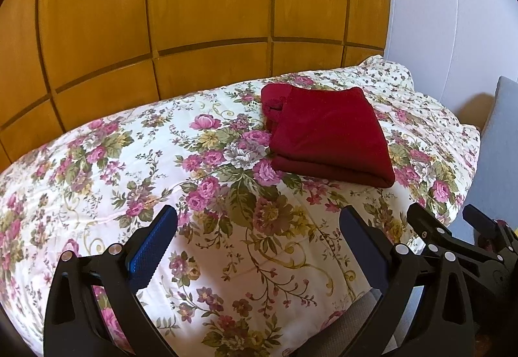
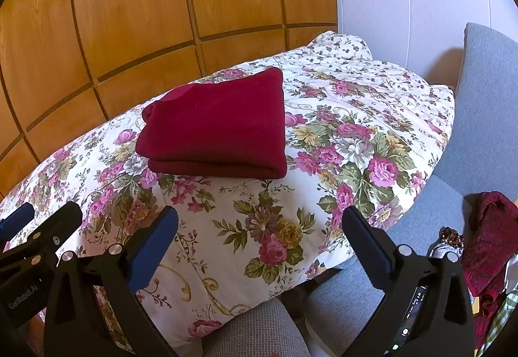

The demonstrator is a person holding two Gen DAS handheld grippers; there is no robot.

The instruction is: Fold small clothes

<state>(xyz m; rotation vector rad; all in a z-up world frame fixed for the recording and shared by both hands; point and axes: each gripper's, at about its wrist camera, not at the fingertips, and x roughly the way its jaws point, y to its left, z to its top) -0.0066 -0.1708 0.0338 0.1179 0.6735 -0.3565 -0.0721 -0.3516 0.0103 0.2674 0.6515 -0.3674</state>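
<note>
A dark red garment lies folded into a neat thick square on the floral quilt, toward its far side. My left gripper hovers open over the quilt's near part, well short of the garment, with nothing between its blue-padded fingers. The right gripper is also open and empty, held a little in front of the garment's folded edge. Each gripper shows in the other's view: the right gripper at the lower right edge, the left gripper at the lower left edge.
Wooden wardrobe panels rise behind the quilt, with a white wall to the right. A grey upholstered chair stands at the right, holding a heap of other clothes, dark red and checked. Grey cushion lies below the quilt's near edge.
</note>
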